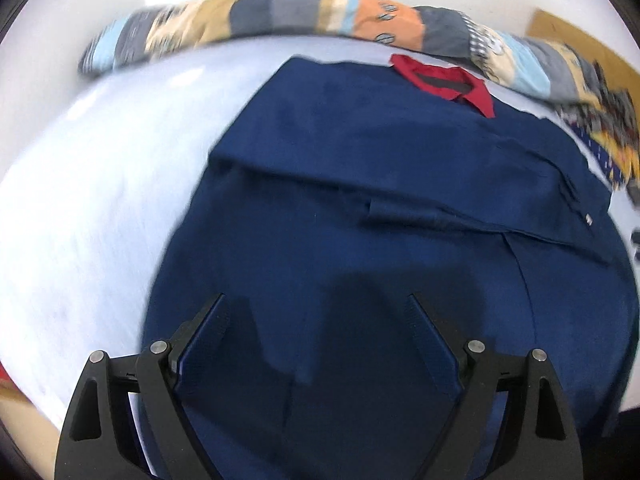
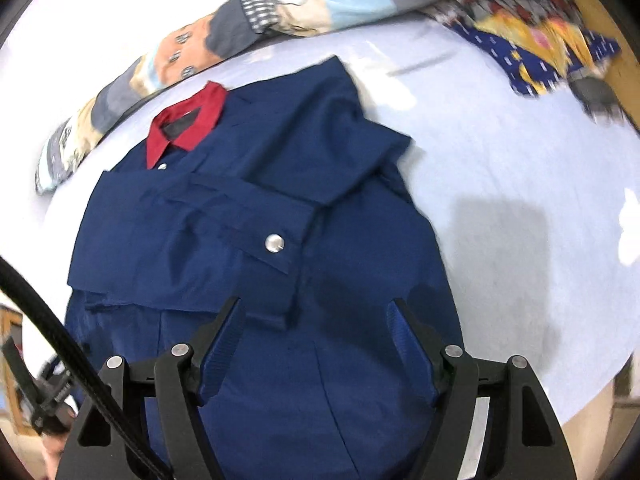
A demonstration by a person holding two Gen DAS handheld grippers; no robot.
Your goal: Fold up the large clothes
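Note:
A navy blue shirt [image 1: 360, 208] with a red collar [image 1: 444, 80] lies flat on a pale sheet [image 1: 100, 200], sleeves folded across its front. It also shows in the right wrist view [image 2: 240, 240], with its red collar [image 2: 184, 128] and a sleeve cuff with a silver snap [image 2: 274, 243]. My left gripper [image 1: 316, 300] is open and empty, hovering above the shirt's lower part. My right gripper [image 2: 316, 304] is open and empty above the shirt, just below the cuff.
A rolled patchwork blanket [image 1: 280, 16] lies along the far edge and shows in the right wrist view [image 2: 260, 12]. A crumpled blue and yellow patterned cloth [image 2: 536, 40] sits at the far right. A black cable [image 2: 60, 340] crosses the lower left.

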